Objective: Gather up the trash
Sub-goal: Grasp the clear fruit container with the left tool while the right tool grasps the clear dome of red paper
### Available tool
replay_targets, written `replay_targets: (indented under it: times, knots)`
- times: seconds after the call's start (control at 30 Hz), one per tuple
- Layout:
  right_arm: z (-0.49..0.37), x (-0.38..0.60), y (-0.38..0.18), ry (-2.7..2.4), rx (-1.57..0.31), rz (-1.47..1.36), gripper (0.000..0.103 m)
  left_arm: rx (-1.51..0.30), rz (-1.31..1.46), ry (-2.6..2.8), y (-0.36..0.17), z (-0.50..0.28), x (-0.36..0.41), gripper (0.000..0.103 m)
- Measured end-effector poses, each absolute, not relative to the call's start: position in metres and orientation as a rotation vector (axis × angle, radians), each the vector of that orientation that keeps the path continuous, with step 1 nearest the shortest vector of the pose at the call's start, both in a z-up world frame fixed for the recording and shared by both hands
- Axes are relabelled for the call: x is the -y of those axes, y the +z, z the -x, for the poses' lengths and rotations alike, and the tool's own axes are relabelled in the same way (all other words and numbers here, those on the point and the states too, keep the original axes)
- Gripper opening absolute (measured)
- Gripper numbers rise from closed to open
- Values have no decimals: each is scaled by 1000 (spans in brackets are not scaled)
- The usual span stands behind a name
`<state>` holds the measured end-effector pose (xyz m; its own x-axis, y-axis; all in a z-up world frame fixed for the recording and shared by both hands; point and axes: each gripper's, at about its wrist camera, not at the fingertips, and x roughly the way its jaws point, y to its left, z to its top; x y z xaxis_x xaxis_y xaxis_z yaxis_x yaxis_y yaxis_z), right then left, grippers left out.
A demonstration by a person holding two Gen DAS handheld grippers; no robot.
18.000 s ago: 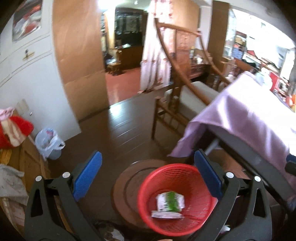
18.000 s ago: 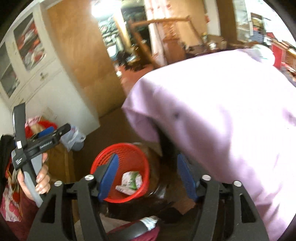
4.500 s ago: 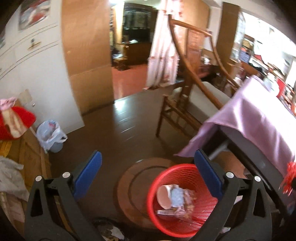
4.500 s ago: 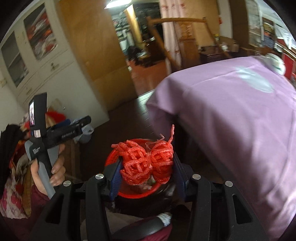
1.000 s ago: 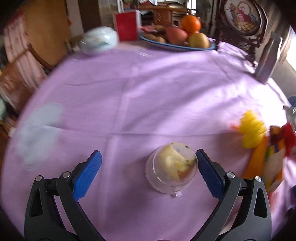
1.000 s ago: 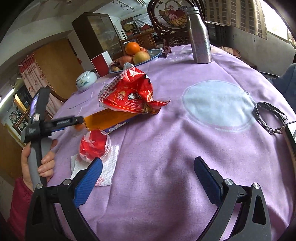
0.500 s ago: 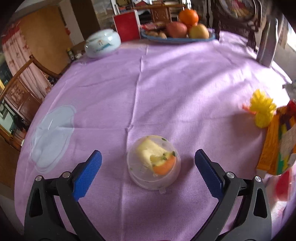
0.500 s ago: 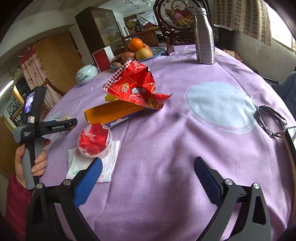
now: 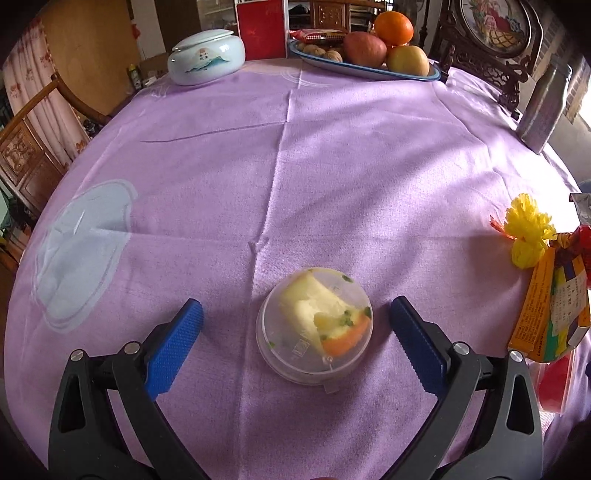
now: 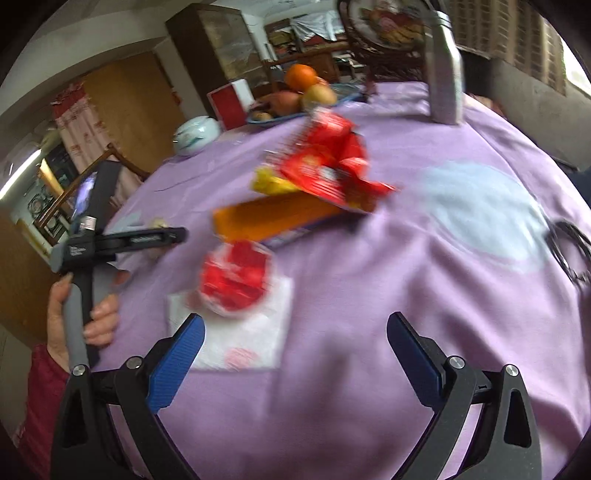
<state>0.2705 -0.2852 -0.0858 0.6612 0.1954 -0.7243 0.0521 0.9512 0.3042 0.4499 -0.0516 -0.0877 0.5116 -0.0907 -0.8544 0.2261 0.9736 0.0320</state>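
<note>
A clear plastic cup [image 9: 315,328] with a bitten apple piece and orange peel inside lies on the purple tablecloth [image 9: 332,166], between the wide-open jaws of my left gripper [image 9: 295,325]. My right gripper [image 10: 295,343] is open and empty above the cloth. Ahead of it a clear cup of red scraps [image 10: 236,280] sits on a white napkin [image 10: 236,332]. Beyond lie an orange box [image 10: 280,218] and a red snack bag [image 10: 328,166]. A yellow foam net [image 9: 526,229] lies at the right in the left wrist view.
A fruit plate [image 9: 365,64], a white lidded jar [image 9: 205,57] and a red box [image 9: 262,29] stand at the table's far side. A steel bottle [image 10: 443,66] stands far right. The hand with the left gripper [image 10: 110,243] shows at left.
The left gripper has come closer to the apple cup, which now sits between its jaws. The right gripper has swung toward the red cup and napkin; its view is blurred by motion.
</note>
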Motion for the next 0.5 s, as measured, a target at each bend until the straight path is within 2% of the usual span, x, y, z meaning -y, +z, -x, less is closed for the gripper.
replay_targets:
  times: [0.1, 0.3, 0.33, 0.37, 0.4, 0.5]
  knots:
    - [-289, 261, -81, 113, -858, -265, 97, -1017, -146, -191, -88, -450, 52, 98]
    - [-318, 246, -91, 109, -936, -268, 83, -1017, -146, -191, -88, -450, 52, 98]
    - [-321, 247, -93, 110, -952, -273, 79, -1017, -145, -191, -88, -450, 52, 98]
    - [-324, 248, -97, 121, -972, -288, 64, -1017, -145, -191, -88, -450, 52, 98]
    - [-324, 249, -98, 112, -970, -289, 56, -1017, -145, -191, -88, -450, 51, 98]
    - [-316, 251, -93, 90, -914, -294, 56, -1017, -145, -191, -88, -450, 51, 98]
